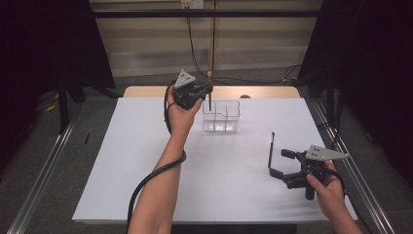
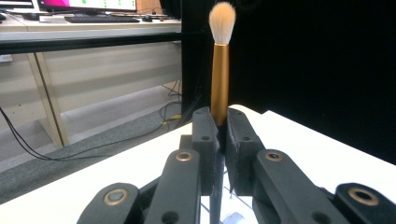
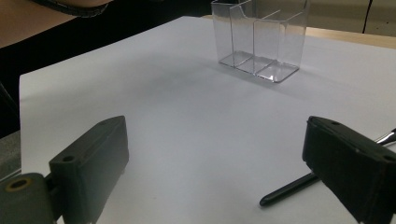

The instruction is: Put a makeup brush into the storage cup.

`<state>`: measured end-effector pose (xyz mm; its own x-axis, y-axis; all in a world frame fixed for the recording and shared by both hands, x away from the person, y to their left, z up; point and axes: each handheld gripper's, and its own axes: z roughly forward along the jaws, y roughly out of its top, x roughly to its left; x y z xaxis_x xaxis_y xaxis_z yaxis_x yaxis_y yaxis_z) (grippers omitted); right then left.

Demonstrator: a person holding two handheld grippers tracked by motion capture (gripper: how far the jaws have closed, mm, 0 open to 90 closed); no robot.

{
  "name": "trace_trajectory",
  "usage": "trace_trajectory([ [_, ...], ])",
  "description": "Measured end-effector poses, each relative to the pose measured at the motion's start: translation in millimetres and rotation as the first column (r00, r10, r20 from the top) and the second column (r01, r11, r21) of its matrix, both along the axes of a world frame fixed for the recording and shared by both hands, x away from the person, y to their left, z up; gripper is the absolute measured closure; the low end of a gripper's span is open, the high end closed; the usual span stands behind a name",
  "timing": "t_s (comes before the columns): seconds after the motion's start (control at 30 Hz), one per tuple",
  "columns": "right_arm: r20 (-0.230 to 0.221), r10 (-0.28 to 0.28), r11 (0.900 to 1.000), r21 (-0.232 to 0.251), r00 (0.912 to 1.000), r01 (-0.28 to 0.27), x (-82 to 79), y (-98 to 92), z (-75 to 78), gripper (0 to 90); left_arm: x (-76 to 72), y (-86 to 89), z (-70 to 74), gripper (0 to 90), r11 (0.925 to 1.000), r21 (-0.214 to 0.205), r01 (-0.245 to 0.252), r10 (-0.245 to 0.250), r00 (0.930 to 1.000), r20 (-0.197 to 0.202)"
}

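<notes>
My left gripper [image 1: 207,90] hangs over the clear compartmented organizer [image 1: 222,117] at the back of the white table and is shut on a makeup brush [image 1: 210,101]. The brush stands upright, bristles up, with its black handle reaching down into the organizer's left part. In the left gripper view the jaws [image 2: 222,128] pinch the brush just under its gold ferrule [image 2: 220,79], below the pale bristles [image 2: 221,21]. My right gripper [image 1: 281,164] rests at the front right, open and empty. A thin black brush [image 1: 271,148] lies just beside its jaws; its handle end [image 3: 289,186] shows near the right jaw.
White sheet [image 1: 146,165] covers the table, with a wooden strip [image 1: 146,91] along the far edge. The organizer [image 3: 259,39] stands far ahead of the right gripper [image 3: 219,163]. Cables run across the floor behind the table. Dark curtains hang at both sides.
</notes>
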<state>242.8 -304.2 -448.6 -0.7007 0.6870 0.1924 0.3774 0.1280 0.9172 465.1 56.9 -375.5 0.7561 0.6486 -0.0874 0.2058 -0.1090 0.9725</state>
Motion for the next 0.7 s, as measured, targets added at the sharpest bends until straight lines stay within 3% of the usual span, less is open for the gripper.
trace_trajectory([
  [0.7,0.004,0.003,1.0,0.005,1.0,-0.003,-0.4,-0.1,-0.9,6.8,-3.9,0.3,-10.6,83.4,1.0,-0.002,0.005,-0.005,0.9997,-0.023],
])
